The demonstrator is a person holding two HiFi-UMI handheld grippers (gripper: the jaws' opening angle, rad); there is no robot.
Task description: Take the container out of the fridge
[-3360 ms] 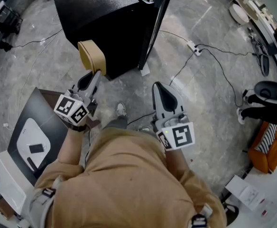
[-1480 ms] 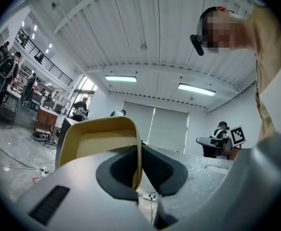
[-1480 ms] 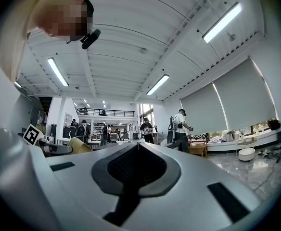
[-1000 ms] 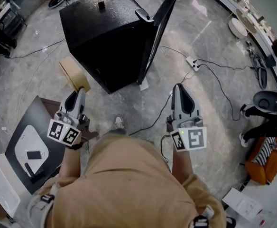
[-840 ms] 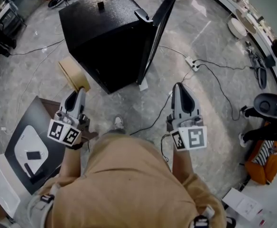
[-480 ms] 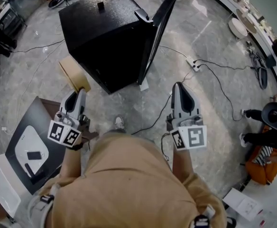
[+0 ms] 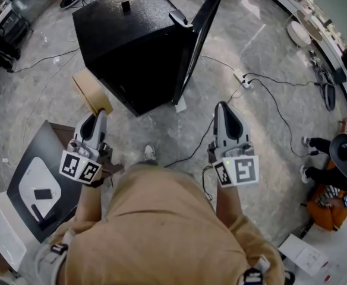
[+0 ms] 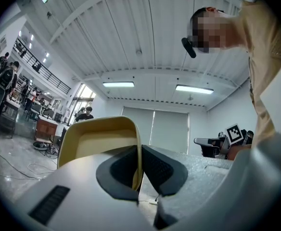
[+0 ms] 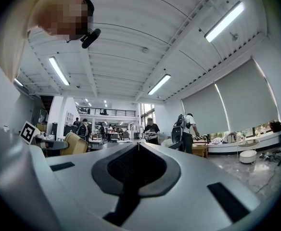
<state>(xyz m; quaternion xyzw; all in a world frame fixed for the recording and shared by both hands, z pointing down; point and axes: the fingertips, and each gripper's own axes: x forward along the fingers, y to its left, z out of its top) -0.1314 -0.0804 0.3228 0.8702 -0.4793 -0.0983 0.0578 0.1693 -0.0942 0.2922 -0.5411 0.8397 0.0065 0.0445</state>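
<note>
The black fridge (image 7: 132,40) stands on the floor ahead with its door (image 7: 196,37) swung open. A tan, open-topped container (image 7: 91,91) hangs out in front of the fridge's left corner, its thin wall (image 8: 136,153) pinched between the jaws of my left gripper (image 7: 100,112). In the left gripper view the container (image 8: 102,141) rises just past the dark pads. My right gripper (image 7: 223,107) is held out level to the right of the open door, jaws together with nothing between them (image 9: 138,145).
A cable (image 7: 262,82) and power strip (image 7: 243,81) trail over the grey floor right of the fridge. A dark low table (image 7: 40,171) with a white tray and phone is at lower left. A person (image 7: 334,159) sits at the right edge. Other people stand far off.
Since the earliest frame both grippers and the container have drawn back from the fridge, the container shifting left. Over the last second neither gripper has moved; the seated person at right shifted.
</note>
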